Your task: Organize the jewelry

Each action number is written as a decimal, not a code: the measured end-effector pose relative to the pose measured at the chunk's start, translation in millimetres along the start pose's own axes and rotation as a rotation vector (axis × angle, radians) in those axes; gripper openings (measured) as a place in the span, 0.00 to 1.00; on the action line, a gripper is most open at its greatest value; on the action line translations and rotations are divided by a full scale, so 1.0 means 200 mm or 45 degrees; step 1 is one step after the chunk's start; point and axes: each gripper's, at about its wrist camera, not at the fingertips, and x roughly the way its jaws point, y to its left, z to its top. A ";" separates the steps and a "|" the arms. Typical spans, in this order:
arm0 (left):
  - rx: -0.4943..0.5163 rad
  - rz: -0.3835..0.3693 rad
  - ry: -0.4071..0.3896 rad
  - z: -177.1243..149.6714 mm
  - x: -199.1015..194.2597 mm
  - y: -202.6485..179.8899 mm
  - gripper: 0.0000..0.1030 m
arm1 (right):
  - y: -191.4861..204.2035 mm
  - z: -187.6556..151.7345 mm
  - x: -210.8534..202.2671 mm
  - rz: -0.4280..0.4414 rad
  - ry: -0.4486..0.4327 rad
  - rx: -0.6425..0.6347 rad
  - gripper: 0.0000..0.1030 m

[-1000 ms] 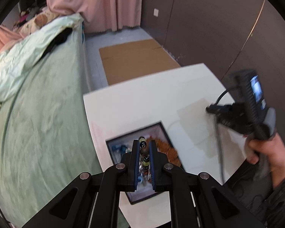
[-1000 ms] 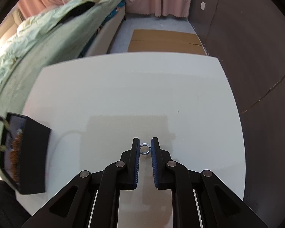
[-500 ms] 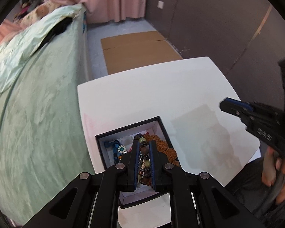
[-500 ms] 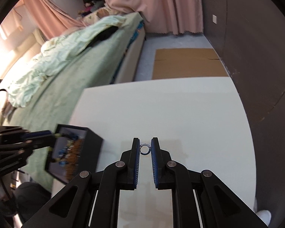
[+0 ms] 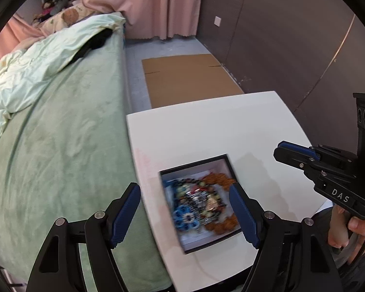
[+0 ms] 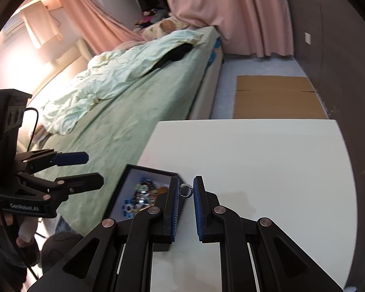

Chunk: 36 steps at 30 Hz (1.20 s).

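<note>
A black jewelry box [image 5: 228, 164] with a white lining stands near the white table's left edge, holding a blurred heap of beaded jewelry [image 5: 202, 202] in blue, silver and orange. My left gripper [image 5: 185, 213] hovers above the box, its jaws opening wide with nothing pressed between them. My right gripper [image 6: 184, 191] is shut on a small silver ring [image 6: 186, 191], held in the air just beside the box [image 6: 124, 189]. The left gripper [image 6: 82, 168] also shows in the right wrist view, and the right gripper [image 5: 287, 149] in the left wrist view.
The white table [image 6: 267, 160] stands close against a bed with a green cover [image 5: 48, 146] on its left. A flat cardboard sheet [image 5: 187, 77] lies on the floor beyond it. Dark wall panels run along the right. A person's hands [image 5: 340, 228] hold both tools.
My left gripper has opened and let the beaded string fall into the box. My right gripper has risen and swung left toward the box, still holding the ring.
</note>
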 end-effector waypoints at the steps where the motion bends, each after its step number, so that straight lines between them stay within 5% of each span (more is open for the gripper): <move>1: -0.008 0.008 0.001 -0.01 -0.01 0.03 0.74 | 0.02 0.00 0.02 0.010 0.009 -0.007 0.13; 15: -0.082 -0.032 -0.070 -0.09 -0.14 0.18 0.76 | 0.16 -0.01 0.14 -0.010 0.111 -0.060 0.14; 16: -0.084 -0.040 -0.074 -0.09 -0.14 0.18 0.81 | 0.15 -0.01 0.14 -0.008 0.119 -0.057 0.18; 19: -0.086 -0.065 -0.096 -0.10 -0.16 0.17 0.97 | 0.14 -0.01 0.10 -0.035 0.101 -0.034 0.62; 20: -0.084 -0.072 -0.108 -0.11 -0.17 0.16 0.98 | 0.13 -0.01 0.07 -0.042 0.089 -0.029 0.68; 27: -0.095 -0.105 -0.166 -0.16 -0.26 0.10 0.99 | 0.10 -0.03 -0.07 -0.050 0.040 0.039 0.69; 31: -0.083 -0.115 -0.213 -0.20 -0.31 0.04 0.99 | 0.10 -0.05 -0.15 -0.058 0.011 0.057 0.85; 36: -0.074 -0.131 -0.243 -0.26 -0.34 -0.03 0.99 | 0.05 -0.11 -0.26 -0.055 -0.023 0.103 0.86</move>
